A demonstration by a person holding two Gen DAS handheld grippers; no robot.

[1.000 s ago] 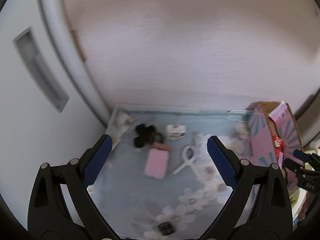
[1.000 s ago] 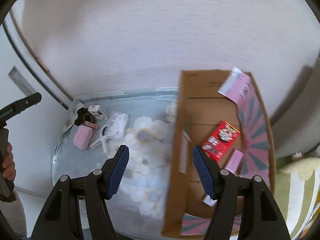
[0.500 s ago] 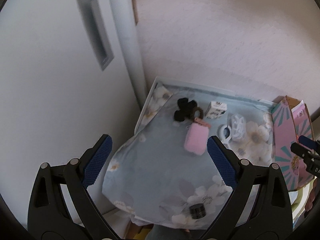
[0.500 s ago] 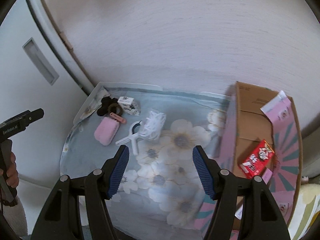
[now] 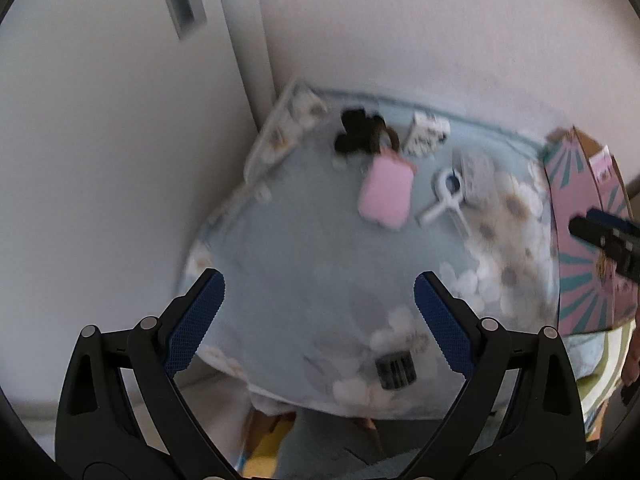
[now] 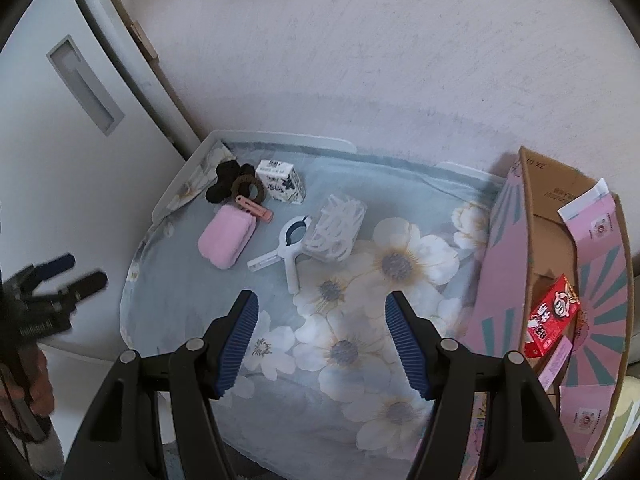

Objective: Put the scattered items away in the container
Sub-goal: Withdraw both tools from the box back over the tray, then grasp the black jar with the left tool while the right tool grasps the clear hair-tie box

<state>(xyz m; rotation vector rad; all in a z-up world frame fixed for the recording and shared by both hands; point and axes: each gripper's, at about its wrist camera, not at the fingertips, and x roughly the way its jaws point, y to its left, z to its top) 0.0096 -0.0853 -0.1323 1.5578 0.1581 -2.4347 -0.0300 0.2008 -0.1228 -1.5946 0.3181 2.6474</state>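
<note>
Scattered items lie at the far left of a floral cloth: a pink pouch [image 6: 226, 241], a white clip [image 6: 289, 254], a white mesh packet [image 6: 335, 227], a small milk carton [image 6: 281, 186], a black hair claw [image 6: 224, 180], a brown hair tie [image 6: 249, 191] and a pink hair clip [image 6: 256, 209]. A small black jar [image 5: 395, 369] sits near the front edge. The pink cardboard box [image 6: 516, 280] stands at the right with a red packet [image 6: 553, 316] inside. My left gripper [image 5: 316, 316] and right gripper [image 6: 322, 340] are open and empty above the cloth. The pouch [image 5: 385, 195] and clip [image 5: 442, 200] show in the left wrist view.
A white door [image 6: 72, 128] with a recessed handle stands at the left, a pale wall [image 6: 360, 60] behind. The cloth-covered table [image 6: 192, 300] fills the corner. A green striped fabric [image 6: 624, 420] lies beside the box at the right.
Both grippers have swung left and pulled back; the box has slid toward the right edge of both views. The left view is now blurred. Both jaws stay open.
</note>
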